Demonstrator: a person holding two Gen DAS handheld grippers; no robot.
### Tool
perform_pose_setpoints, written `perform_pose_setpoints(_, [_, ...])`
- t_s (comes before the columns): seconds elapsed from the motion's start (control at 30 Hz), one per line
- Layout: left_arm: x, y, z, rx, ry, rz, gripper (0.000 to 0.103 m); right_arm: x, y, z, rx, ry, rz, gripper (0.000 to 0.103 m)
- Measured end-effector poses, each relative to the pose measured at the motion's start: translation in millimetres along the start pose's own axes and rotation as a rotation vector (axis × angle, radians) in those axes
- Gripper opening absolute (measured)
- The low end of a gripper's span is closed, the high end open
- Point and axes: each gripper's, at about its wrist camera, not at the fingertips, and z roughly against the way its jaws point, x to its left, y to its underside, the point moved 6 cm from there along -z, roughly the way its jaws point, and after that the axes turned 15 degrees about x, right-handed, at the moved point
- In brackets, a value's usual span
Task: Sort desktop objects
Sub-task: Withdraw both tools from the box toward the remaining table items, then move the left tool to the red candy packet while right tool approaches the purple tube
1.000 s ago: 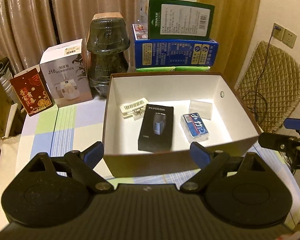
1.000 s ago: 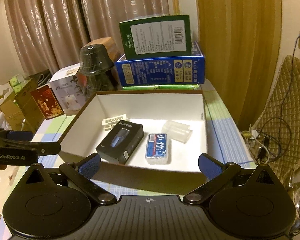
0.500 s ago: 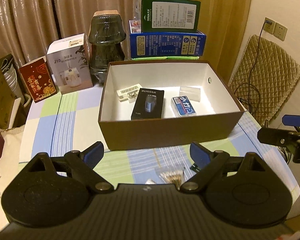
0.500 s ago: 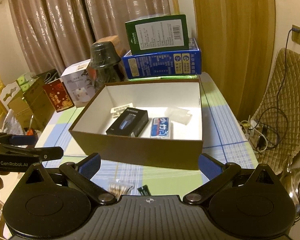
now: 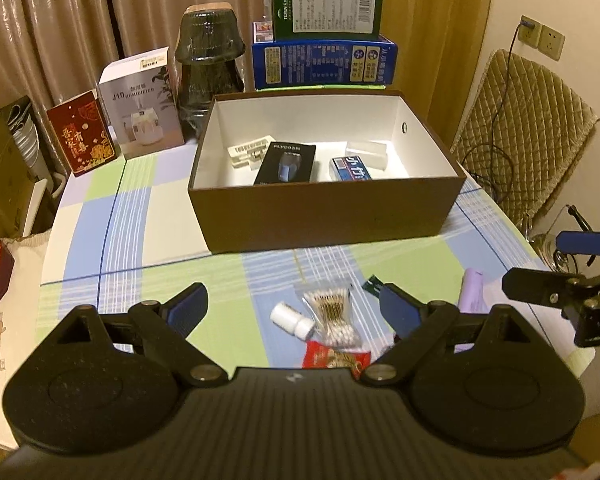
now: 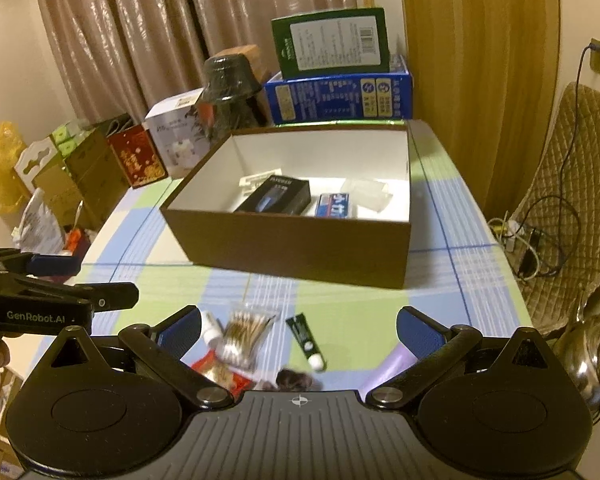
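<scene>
Left wrist view: left tool (image 5: 294,309) spread wide and empty above cotton swab bag (image 5: 333,313) and white bottle (image 5: 291,319) on checked worktop (image 5: 148,240), near brown box (image 5: 328,208); right tool (image 6: 299,334) likewise wide, empty.

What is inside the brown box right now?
Inside the brown box: a black shaver box, a blue packet, a white ribbed piece and a clear case. The near wall hides the front floor.
</scene>
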Motion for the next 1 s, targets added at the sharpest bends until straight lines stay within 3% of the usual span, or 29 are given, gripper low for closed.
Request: perform_pose_setpoints(1.0, [-16.7, 72.2, -10.5, 0.126, 0.016, 0.013, 0.091, -2.5, 71.0, -15.8, 0.152, -0.022, 0.005, 0.101])
